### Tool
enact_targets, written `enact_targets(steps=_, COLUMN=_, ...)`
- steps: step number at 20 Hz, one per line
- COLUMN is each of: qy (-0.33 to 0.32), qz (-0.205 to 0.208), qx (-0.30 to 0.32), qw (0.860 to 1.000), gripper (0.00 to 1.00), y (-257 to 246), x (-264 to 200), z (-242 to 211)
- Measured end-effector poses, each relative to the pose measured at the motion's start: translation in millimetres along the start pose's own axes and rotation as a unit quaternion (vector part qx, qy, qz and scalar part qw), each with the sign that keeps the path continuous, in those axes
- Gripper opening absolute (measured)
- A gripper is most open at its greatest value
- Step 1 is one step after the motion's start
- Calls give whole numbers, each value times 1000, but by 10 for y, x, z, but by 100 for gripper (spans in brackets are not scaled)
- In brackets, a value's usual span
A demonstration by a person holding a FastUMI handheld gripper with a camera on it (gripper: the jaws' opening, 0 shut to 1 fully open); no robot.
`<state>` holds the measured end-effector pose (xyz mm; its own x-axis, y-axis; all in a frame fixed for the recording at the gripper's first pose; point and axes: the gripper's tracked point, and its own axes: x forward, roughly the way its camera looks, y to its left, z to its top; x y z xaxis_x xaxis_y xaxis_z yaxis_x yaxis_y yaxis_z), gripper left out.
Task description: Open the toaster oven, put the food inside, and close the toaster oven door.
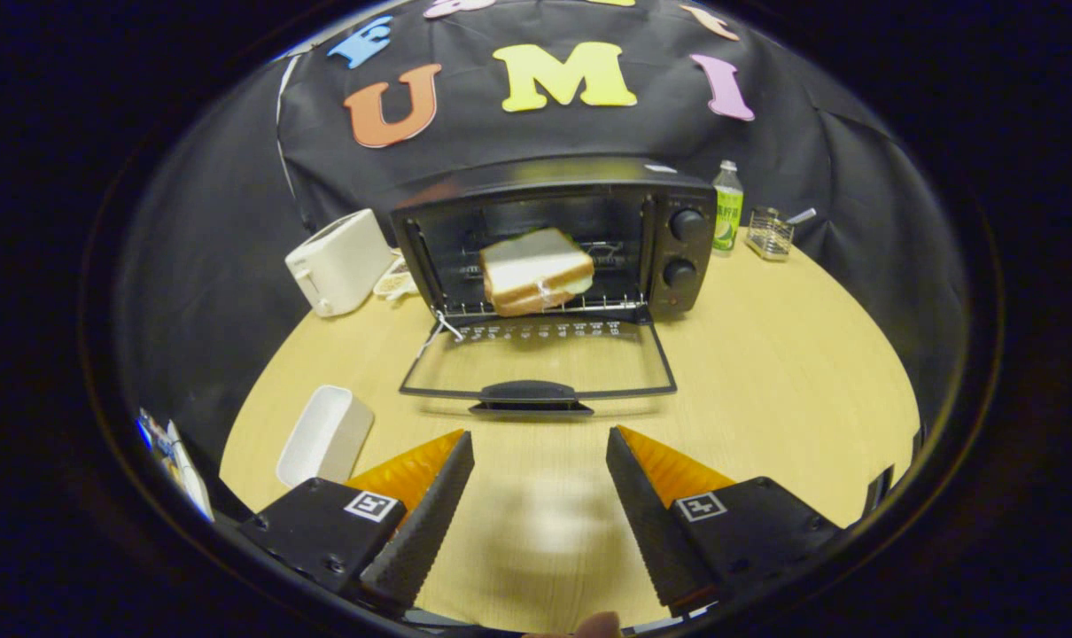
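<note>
The black toaster oven [678, 199] stands at the back of the round wooden table with its glass door [536, 359] folded down flat. A sandwich [534, 270] of white bread lies on the wire rack inside the oven cavity, near the front. The door handle [529, 392] points toward me. My gripper [540, 447] hovers over the table a short way in front of the handle, open, with nothing between its fingers. The sandwich is well beyond the fingertips.
A white toaster [339, 261] sits left of the oven. A white rectangular tray [325, 437] lies just left of the left finger. Behind the oven's right side stand a green bottle [726, 206] and a small wire basket [770, 235]. Bare tabletop [793, 381] spreads to the right.
</note>
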<state>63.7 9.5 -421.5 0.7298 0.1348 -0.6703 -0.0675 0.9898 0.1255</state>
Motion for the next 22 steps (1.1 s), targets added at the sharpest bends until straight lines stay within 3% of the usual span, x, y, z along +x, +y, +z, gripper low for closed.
enact_targets(steps=6, qy=27, qz=-13, qx=24, qw=999, gripper=99, y=4, x=593, z=-223)
enact_targets(steps=13, qy=24, qz=-30, qx=5, qw=999, gripper=98, y=3, x=828, z=-134)
enact_targets(steps=18, qy=17, qz=-32, qx=14, qw=999, gripper=99, y=33, x=679, z=-13)
enact_targets(steps=22, qy=-28, qz=-26, qx=20, qw=999, gripper=98, y=68, x=399, z=457)
